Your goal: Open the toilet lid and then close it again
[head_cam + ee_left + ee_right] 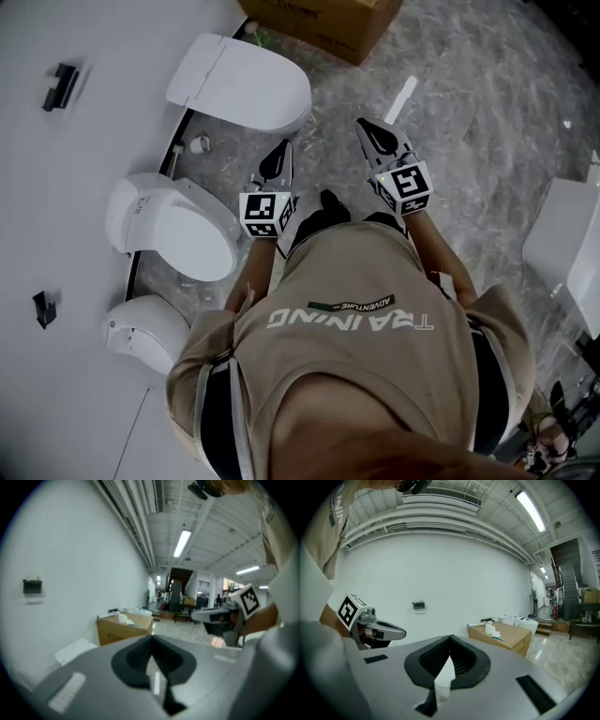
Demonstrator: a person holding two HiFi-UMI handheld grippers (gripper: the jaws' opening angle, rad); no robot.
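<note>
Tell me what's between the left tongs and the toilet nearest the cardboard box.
Only bare grey floor, seen in the head view, separates the left tongs from that toilet. The tongs are shut, empty, not touching its lid.

Grey floor (469,112) bears three toilets (239,84) and a cardboard box (319,23).

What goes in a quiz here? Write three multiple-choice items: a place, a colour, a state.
1. The cardboard box sits: A) on the floor beside the far toilet; B) on a toilet lid; C) between the grippers.
2. The toilets are: A) black; B) white; C) blue.
3. The left gripper and right gripper are: A) both shut, empty; B) both wide open; C) clamped on a lid.
Answers: 1 A, it stands on the floor there; 2 B, each is white; 3 A, both pairs of jaws meet on nothing.
</note>
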